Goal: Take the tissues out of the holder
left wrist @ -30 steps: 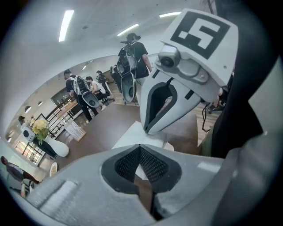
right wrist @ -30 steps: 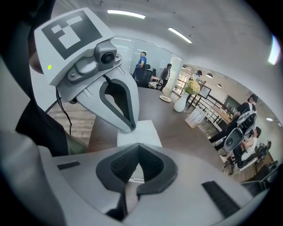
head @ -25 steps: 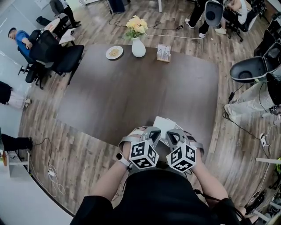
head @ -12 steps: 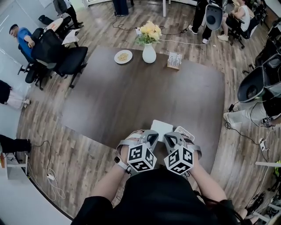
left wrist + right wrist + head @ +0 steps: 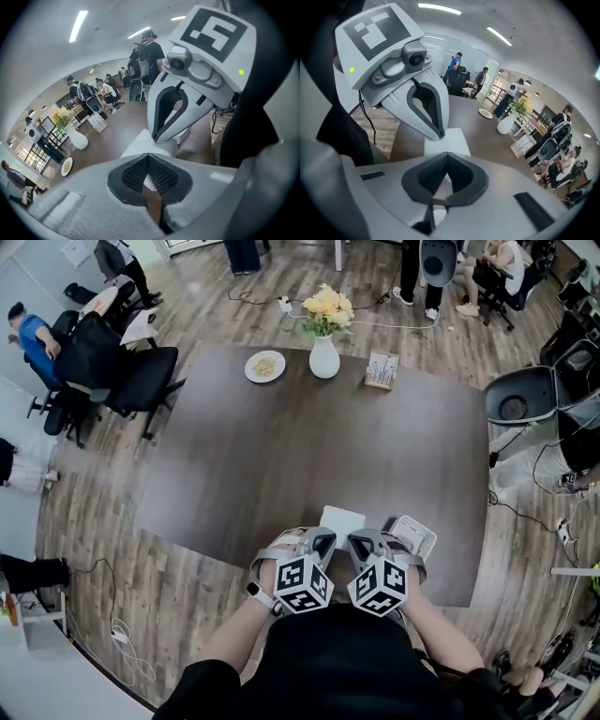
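Note:
A flat white tissue pack lies on the dark table near its front edge. Beside it on the right sits a white tray-like holder. My left gripper and right gripper hang side by side just in front of the pack, both shut and empty. The left gripper view looks past its closed jaws at the right gripper over the tissue pack. In the right gripper view, closed jaws point at the same pack.
At the table's far side stand a white vase of yellow flowers, a small plate and a card stand. Black office chairs stand at the left, a grey chair at the right. People sit and stand beyond.
Both shut grippers have moved together along the table's near edge. The white holder has come out from behind the right gripper and now shows at its right.

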Motion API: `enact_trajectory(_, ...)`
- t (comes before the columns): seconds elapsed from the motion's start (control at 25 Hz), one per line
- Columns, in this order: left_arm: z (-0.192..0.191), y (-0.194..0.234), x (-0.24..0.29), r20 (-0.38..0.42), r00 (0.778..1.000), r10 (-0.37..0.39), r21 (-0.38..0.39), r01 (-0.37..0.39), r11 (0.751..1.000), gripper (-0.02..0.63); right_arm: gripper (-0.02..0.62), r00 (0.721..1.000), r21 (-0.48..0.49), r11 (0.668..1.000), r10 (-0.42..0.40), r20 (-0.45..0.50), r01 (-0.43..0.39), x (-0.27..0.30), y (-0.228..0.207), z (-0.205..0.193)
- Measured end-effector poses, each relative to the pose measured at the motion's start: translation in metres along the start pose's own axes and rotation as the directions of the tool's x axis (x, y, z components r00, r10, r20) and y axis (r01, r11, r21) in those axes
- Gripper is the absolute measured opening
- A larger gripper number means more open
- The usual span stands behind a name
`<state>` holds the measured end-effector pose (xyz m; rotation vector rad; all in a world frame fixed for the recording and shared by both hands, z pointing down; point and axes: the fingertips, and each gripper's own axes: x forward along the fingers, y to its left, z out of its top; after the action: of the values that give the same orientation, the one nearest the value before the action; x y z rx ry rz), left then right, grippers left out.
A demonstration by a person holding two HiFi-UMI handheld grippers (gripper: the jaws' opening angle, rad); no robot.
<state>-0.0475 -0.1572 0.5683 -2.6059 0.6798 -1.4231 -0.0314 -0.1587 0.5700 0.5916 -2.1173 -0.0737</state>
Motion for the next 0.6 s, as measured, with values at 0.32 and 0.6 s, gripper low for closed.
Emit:
enact_trajectory(0.32, -0.038, 0.014, 0.009, 0.004, 1.0, -0.031, -0.016, 0.031, 0.999, 0.006, 0.007, 0.999, 0.024, 1.0, 0.003, -0.042, -0.002, 0.038, 0.008, 0.013)
enact_trajectory(0.6, -0.068, 0.018, 0.019, 0.009, 0.999, -0.034, -0.037, 0.034, 0.999, 0.006, 0.008, 0.997, 0.037, 0.999, 0.015, -0.071, -0.012, 0.068, 0.018, 0.018)
